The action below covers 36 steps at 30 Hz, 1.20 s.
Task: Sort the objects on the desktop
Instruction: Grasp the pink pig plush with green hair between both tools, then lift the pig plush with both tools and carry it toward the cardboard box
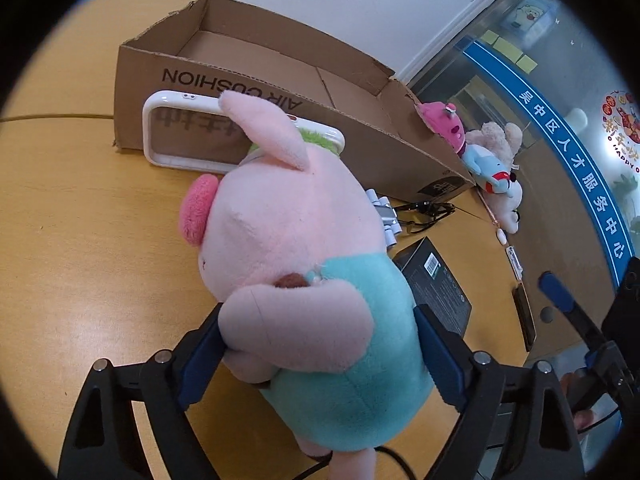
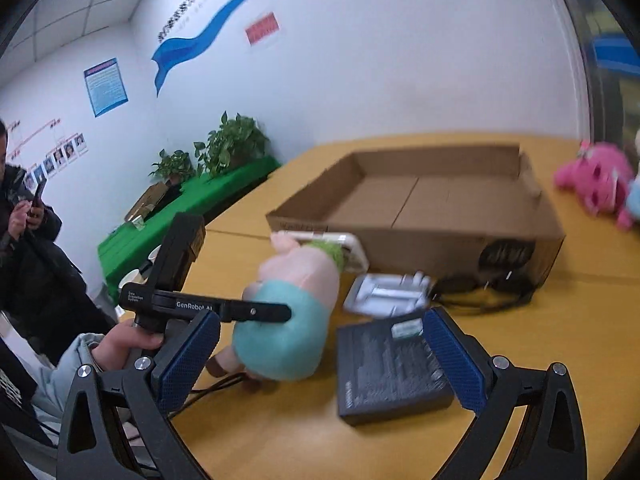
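left wrist: close, facing box [image 1: 256, 92] | right wrist: farther, same box [image 2: 420, 208]

I see a white wall [image 2: 400, 60] with blue swoosh [image 2: 192, 46], potted plants [image 2: 228, 146] on green bench [image 2: 180, 212], glass partition [image 1: 520, 80]

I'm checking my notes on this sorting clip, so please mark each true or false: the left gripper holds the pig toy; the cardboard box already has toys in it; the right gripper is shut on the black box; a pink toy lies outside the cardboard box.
1. The left gripper holds the pig toy: true.
2. The cardboard box already has toys in it: false, the visible inside is bare.
3. The right gripper is shut on the black box: false, its fingers are apart, gripping nothing.
4. A pink toy lies outside the cardboard box: true.
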{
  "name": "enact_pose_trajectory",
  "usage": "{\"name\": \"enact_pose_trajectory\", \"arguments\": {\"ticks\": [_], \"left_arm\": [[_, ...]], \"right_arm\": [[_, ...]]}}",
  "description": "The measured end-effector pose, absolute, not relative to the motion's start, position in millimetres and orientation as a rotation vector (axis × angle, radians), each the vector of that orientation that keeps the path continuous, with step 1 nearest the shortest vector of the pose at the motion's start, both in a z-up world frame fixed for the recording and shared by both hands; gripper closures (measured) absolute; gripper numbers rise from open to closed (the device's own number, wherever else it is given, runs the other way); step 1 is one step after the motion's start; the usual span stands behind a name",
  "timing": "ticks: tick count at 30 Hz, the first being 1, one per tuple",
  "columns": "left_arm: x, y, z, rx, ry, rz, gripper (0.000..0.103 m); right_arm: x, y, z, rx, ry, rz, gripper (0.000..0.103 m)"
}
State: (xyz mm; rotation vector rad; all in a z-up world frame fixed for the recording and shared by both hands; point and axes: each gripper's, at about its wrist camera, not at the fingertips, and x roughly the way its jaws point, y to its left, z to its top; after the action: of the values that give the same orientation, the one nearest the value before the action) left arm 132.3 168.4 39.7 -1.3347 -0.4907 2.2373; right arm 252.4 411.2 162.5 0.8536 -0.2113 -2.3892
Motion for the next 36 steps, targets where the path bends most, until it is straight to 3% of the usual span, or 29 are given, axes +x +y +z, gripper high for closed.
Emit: {"name": "enact_pose_trajectory", "arguments": {"ticks": [9,15,17,19,26,36], "left_arm": [[164,171,38,-1.346,-0.442,2.213,0.016],[174,167,35,-1.339,-0.467,2.184,0.016],[177,168,36,-1.328,-0.437,2.176,0.017],[176,166,36,-1.322,-0.453,2.169,0.019],[165,173,52,-1.254,-0.408,2.158,0.023],[134,193,131,-0.971,-0.247,2.212,0.024]], "right_arm": [[191,371,153,0.983,-0.284,-2.27,0.0],[148,308,102,1.24,-0.23,-2.087,0.001],[145,295,84,1.3,-0.218,-2.034,0.011],[147,291,74,1.306,-0.251,-1.992,0.014],[155,287,96,1.242,-0.179,-2.093,0.025],[158,309,187,0.957,-0.118,-2.313,0.027]]}}
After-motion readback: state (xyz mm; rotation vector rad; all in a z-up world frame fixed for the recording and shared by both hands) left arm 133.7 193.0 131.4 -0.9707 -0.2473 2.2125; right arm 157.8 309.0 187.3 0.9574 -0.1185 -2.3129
